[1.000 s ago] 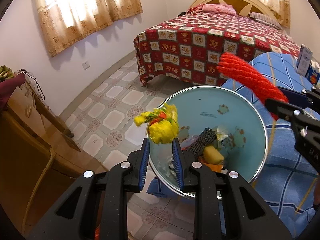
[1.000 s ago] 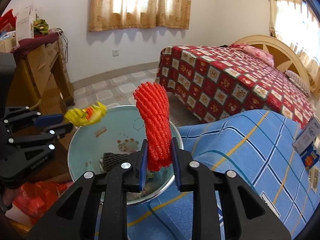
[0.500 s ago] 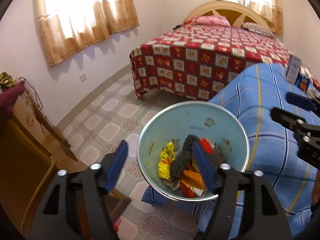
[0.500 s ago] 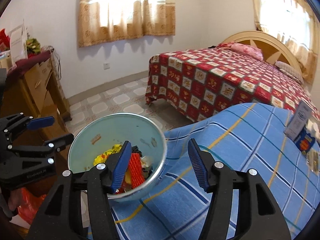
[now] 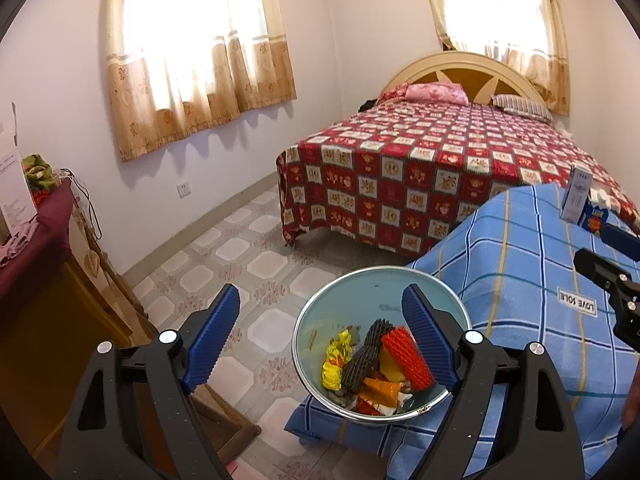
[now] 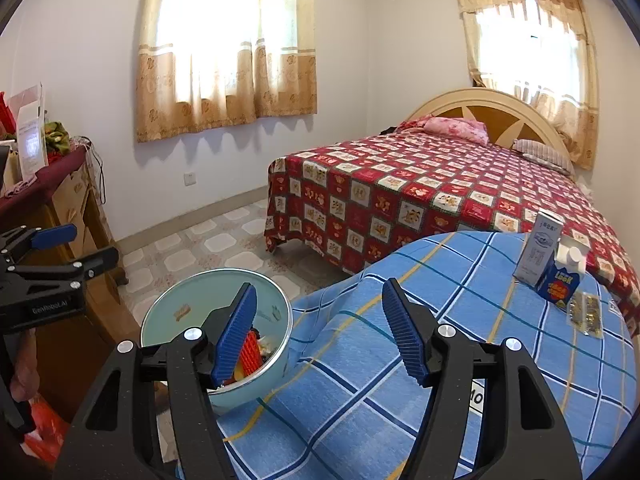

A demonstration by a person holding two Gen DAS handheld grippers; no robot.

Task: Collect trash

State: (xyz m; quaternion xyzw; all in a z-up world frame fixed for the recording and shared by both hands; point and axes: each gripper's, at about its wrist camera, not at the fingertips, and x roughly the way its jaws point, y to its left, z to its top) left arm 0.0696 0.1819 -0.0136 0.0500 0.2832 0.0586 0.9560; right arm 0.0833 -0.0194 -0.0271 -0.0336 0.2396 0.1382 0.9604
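The right gripper (image 6: 318, 332), jaws just opened and empty, stands above the bin (image 6: 160, 316); ahead on its right, the light, crushable cartons (image 6: 554, 264) suit a gentle grip across their flat sides.

**Colours and patterns around the bin**

Pale teal bin (image 5: 362, 286) with a silvery rim, holding a red ribbed net (image 5: 408, 358), a black mesh piece (image 5: 366, 356), a yellow wrapper (image 5: 334, 362) and an orange scrap (image 5: 380, 387). Blue checked cloth (image 6: 460, 280), lined white, navy and yellow. Red bedspread (image 6: 420, 184) in cream picture squares. Pink pillow (image 6: 456, 127). Tan floral curtains (image 6: 224, 80). Blue ridged pads (image 5: 214, 336) on black frames.
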